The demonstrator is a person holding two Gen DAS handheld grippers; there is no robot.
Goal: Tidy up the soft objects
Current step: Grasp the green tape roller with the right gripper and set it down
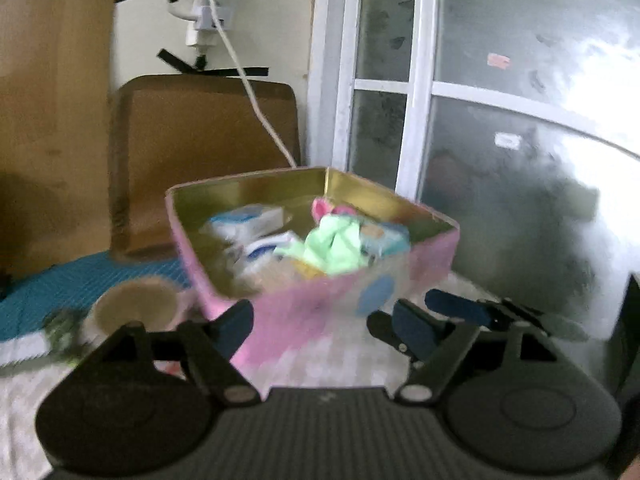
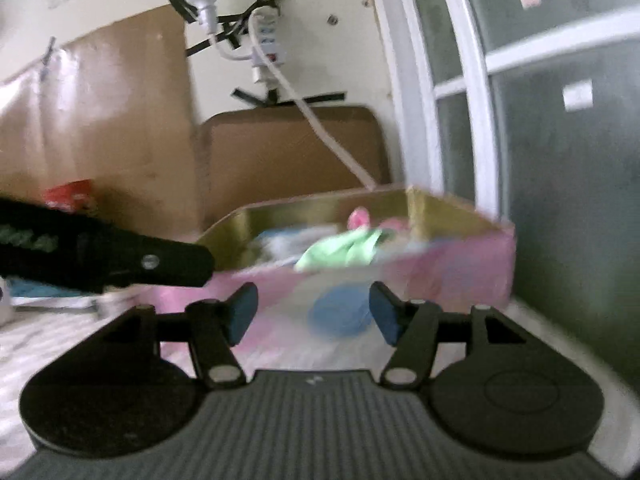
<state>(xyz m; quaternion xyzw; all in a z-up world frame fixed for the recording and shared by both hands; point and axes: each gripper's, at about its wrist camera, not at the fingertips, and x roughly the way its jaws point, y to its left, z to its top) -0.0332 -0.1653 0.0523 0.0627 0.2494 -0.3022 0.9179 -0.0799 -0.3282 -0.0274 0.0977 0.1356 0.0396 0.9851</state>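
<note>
Both views are motion-smeared, so the stuff piled in the pink box (image 1: 304, 300) is just mush: green cloth (image 1: 336, 246), some white-blue packs (image 1: 248, 220), can't tell what's underneath

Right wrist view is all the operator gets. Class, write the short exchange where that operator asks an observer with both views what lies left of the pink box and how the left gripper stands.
Operator: What is left of the pink box?
Observer: A round brown cup-like thing, close beside the box's left corner.
Operator: Is the left gripper open?
Observer: Yes, open and empty, facing the box's near wall.
</note>
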